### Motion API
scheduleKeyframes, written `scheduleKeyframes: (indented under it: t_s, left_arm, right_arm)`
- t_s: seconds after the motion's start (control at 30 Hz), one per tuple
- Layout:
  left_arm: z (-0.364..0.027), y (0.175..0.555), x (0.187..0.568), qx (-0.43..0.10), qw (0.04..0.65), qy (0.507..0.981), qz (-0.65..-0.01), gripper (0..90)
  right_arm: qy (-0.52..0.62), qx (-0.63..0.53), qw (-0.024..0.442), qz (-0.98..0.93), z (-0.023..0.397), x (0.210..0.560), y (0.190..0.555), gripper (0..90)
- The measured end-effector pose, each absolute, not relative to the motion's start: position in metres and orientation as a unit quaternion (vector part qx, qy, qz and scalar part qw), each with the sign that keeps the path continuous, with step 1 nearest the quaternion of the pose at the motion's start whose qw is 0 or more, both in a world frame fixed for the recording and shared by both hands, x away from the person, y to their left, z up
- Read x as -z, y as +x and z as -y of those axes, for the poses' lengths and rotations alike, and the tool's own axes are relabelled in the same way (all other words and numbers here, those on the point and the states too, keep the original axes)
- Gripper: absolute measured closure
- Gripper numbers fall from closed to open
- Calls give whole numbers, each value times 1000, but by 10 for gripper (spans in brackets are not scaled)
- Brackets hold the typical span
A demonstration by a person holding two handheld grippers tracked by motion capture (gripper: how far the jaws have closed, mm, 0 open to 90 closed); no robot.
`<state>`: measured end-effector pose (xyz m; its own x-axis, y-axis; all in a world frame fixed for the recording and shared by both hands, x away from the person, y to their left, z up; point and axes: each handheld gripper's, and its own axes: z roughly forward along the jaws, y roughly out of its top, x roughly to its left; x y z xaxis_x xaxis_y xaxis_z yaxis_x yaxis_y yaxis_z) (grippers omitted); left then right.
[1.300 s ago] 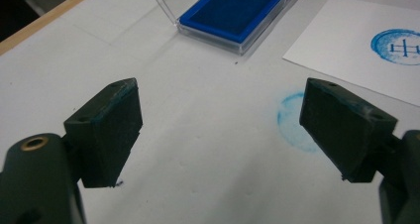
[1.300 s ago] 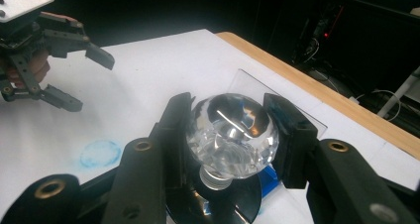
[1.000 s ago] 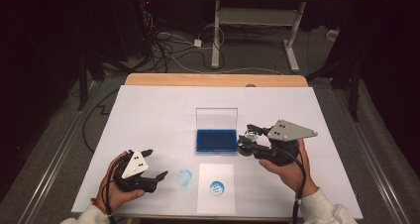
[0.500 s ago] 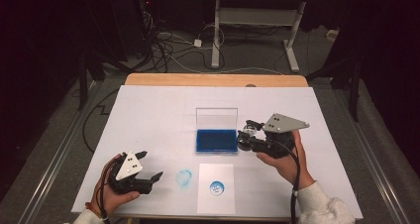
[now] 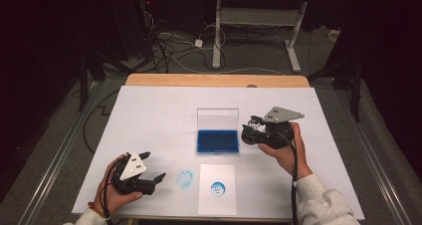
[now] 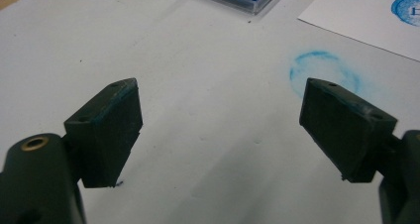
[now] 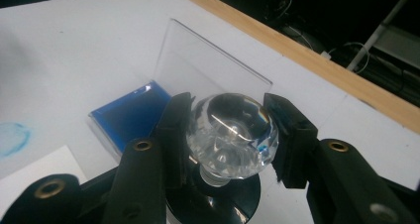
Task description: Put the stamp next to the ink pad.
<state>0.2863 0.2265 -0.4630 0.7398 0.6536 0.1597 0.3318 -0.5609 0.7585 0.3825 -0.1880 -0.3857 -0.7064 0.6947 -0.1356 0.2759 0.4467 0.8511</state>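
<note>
A clear faceted stamp (image 7: 232, 135) is clamped by its knob between the jaws of the right gripper (image 5: 250, 131), just right of centre in the high view, beside the right edge of the open ink pad (image 5: 217, 141). The left gripper (image 5: 149, 168) is held at the lower left of that view with its jaws spread wide and nothing between them.

The step in hand is judged to be inking the stamp. To do it well, the stamp should be brought squarely over the blue pad, kept clear of the pad's upright clear lid (image 7: 208, 68), and its black base (image 7: 218, 204) pressed down flat rather than tilted, so that the ink is taken up evenly. The grip on the rounded knob could slip, so light, straight pressure is advised.

A white sheet (image 5: 169, 115) is spread over the table, whose wooden edge (image 5: 214, 80) is seen at the far side. Near the lower middle a small paper (image 5: 217, 189) bearing a round blue print is laid, and just left of it a faint blue ring (image 5: 185, 178) is smudged on the sheet itself. Beyond, a dark room with cables (image 5: 169, 43) on the floor and a white table frame (image 5: 254, 26) is seen.
</note>
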Motion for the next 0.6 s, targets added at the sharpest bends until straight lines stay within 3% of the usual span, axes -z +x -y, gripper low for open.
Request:
scheduleKeyframes:
  t_s: [0.6]
  left_arm:
    - [-227, 288, 464, -216, 368, 857, -288, 165]
  right_arm:
    - [337, -381, 232, -829, 185, 433, 408, 567]
